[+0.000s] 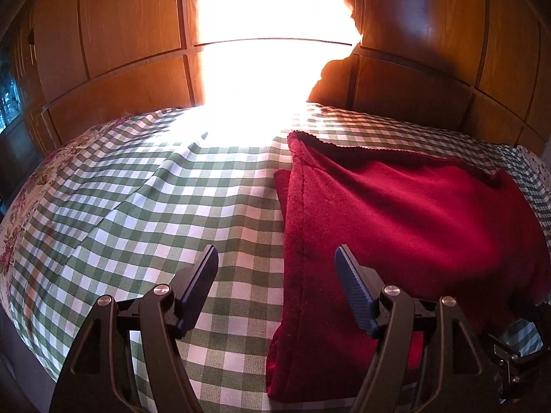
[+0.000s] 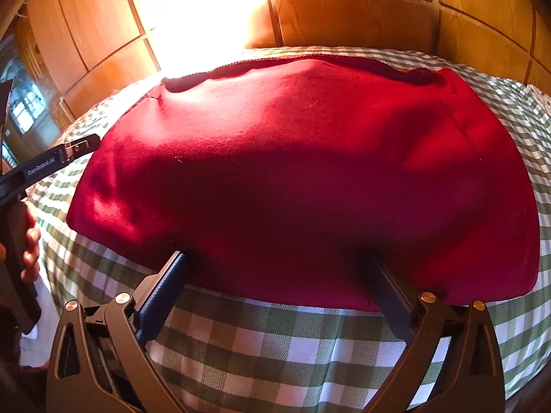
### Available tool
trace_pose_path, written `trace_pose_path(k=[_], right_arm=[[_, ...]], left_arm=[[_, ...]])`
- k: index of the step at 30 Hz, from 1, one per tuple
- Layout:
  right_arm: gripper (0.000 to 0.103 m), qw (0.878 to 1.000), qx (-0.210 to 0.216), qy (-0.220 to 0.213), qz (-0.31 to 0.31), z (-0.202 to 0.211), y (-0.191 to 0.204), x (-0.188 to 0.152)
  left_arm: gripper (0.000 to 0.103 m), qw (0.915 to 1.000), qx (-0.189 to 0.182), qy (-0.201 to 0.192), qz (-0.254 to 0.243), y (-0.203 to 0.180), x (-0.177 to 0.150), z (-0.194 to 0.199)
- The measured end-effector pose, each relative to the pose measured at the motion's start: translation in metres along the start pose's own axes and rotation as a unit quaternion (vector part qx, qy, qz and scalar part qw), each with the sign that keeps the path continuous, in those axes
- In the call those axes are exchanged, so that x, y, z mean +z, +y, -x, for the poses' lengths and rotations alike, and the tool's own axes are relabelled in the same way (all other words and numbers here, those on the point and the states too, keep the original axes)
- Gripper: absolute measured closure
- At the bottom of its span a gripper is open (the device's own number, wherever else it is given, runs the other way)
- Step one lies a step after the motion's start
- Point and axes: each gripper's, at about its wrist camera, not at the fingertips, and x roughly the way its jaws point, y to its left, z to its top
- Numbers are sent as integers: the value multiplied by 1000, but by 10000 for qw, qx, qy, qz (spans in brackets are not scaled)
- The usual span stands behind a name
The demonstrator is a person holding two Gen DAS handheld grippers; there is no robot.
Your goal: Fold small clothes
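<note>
Hovering over the checked bedcover (image 1: 144,206), the left gripper (image 1: 275,258) stands spread with nothing between its blue pads; the near left edge of the folded red garment (image 1: 396,213) lies just under its right finger. The right gripper (image 2: 275,265) is spread wide at the garment's near edge (image 2: 292,179), fingertips against the cloth, pinching nothing. A hand (image 2: 29,241) at far left holds the other gripper's handle. Wooden panels (image 1: 120,27) rise behind the bed, sunlight glaring across them.

A green-checked bed (image 1: 172,206) bears a folded red garment (image 2: 292,172).
</note>
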Motion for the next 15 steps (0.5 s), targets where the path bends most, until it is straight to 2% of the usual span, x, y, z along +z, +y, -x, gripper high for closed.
trace_pose_path(k=[4, 10, 12, 15], right_arm=[[4, 10000, 3, 83, -26, -2, 0, 1], [3, 10000, 17, -58, 54, 0, 1, -3], [3, 9999, 0, -110, 76, 0, 2, -3], [3, 9997, -43, -155, 155, 0, 4, -5]], left_arm=[[34, 9999, -71, 45, -61, -1, 2, -4], [34, 9995, -221, 163, -177, 3, 9, -10], [34, 9987, -406, 303, -56, 10, 11, -14], [47, 9938, -916, 577, 237, 24, 18, -23]])
